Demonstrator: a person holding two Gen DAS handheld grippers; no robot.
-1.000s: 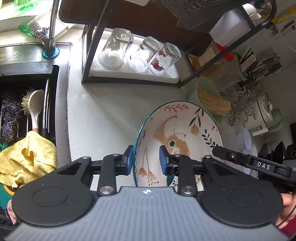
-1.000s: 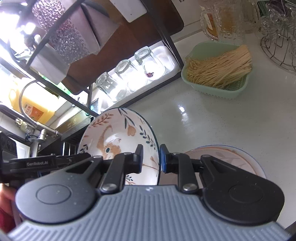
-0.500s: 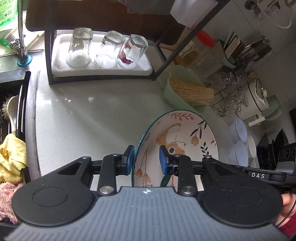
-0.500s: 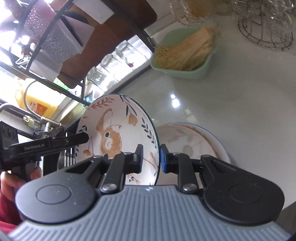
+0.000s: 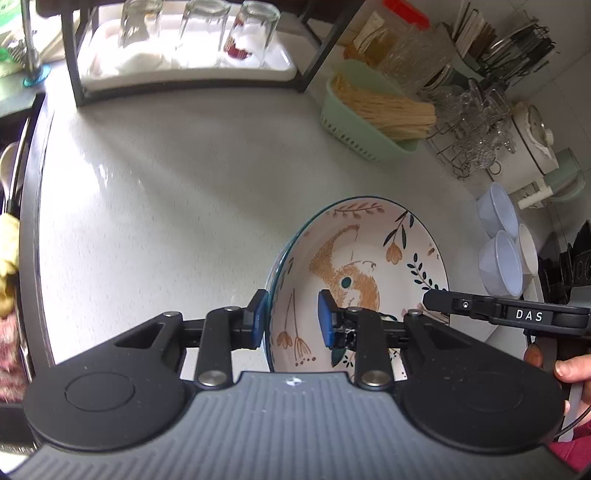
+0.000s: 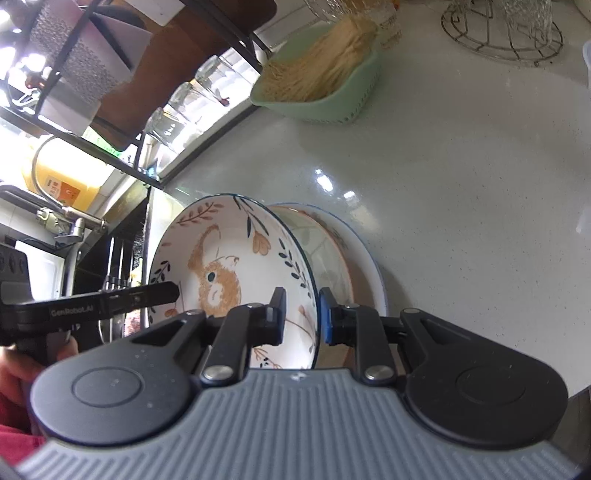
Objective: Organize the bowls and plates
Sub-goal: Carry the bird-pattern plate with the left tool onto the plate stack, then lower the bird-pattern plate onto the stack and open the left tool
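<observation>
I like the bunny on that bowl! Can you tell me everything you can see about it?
The bunny bowl looks like glazed ceramic: creamy white inside, with an orange rabbit, orange flowers, dark leaves and a thin dark rim. It is deep, round and tilted. The left gripper pinches one side of its rim, the right gripper the other. Just behind it, on the pale counter, is a stack of plates.

Glossy glazed ceramic rabbit bowl (image 5: 373,258); speckled, polished stone-like tabletop (image 5: 166,206); clear glass tumblers (image 5: 199,29); perforated green plastic basket (image 6: 332,99); matt black plastic fingers (image 5: 255,321).

Rabbit bowl (image 5: 373,258) in left tool (image 5: 291,317)
</observation>
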